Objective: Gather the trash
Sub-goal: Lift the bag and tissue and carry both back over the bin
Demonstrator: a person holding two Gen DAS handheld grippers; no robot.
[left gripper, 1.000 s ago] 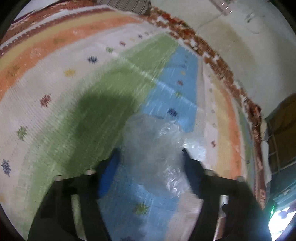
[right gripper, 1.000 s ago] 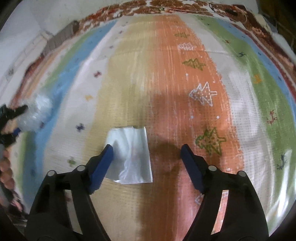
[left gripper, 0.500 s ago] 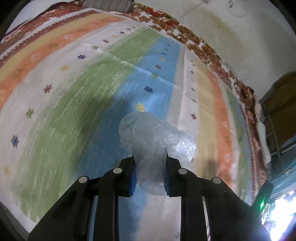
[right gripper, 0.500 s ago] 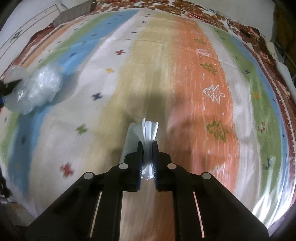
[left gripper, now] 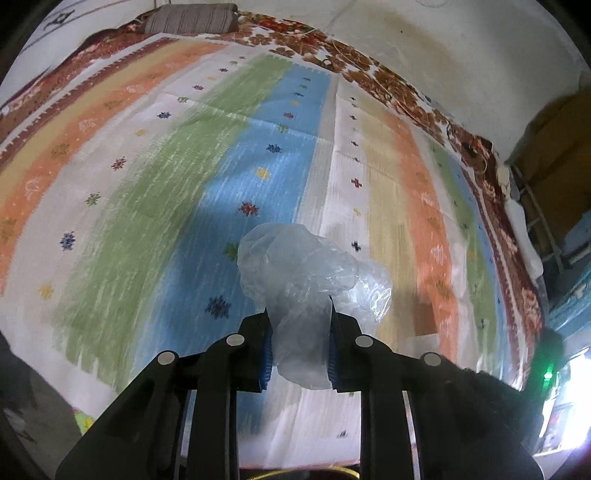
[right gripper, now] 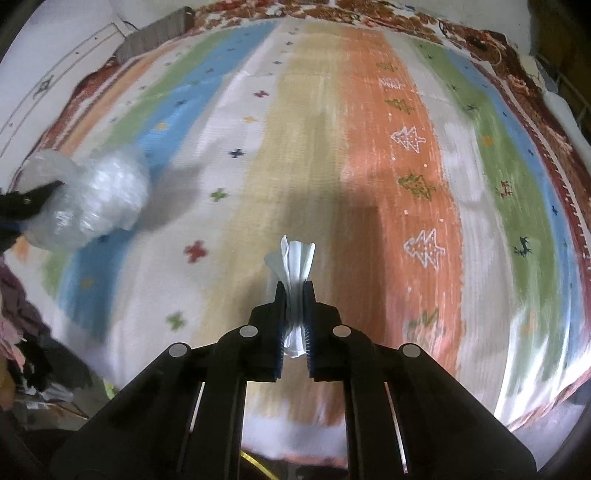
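My left gripper (left gripper: 300, 332) is shut on a crumpled clear plastic bag (left gripper: 303, 269) and holds it above the striped rug (left gripper: 147, 177). My right gripper (right gripper: 294, 310) is shut on a folded white paper tissue (right gripper: 293, 258), which sticks up between the blue pads above the rug's yellow and orange stripes. In the right wrist view the plastic bag (right gripper: 96, 199) and the left gripper's tip (right gripper: 22, 203) show at the far left.
The colourful striped rug (right gripper: 388, 184) covers a raised surface with a red floral border (left gripper: 369, 70). A grey striped cushion (left gripper: 192, 22) lies at the far edge. A white wall (left gripper: 461, 55) stands behind. Dark clutter (right gripper: 22, 332) lies at the lower left.
Both grippers closed, the left on the plastic bag and the right on the tissue, then lifted them off the rug. The tissue went from lying flat to pinched upright.
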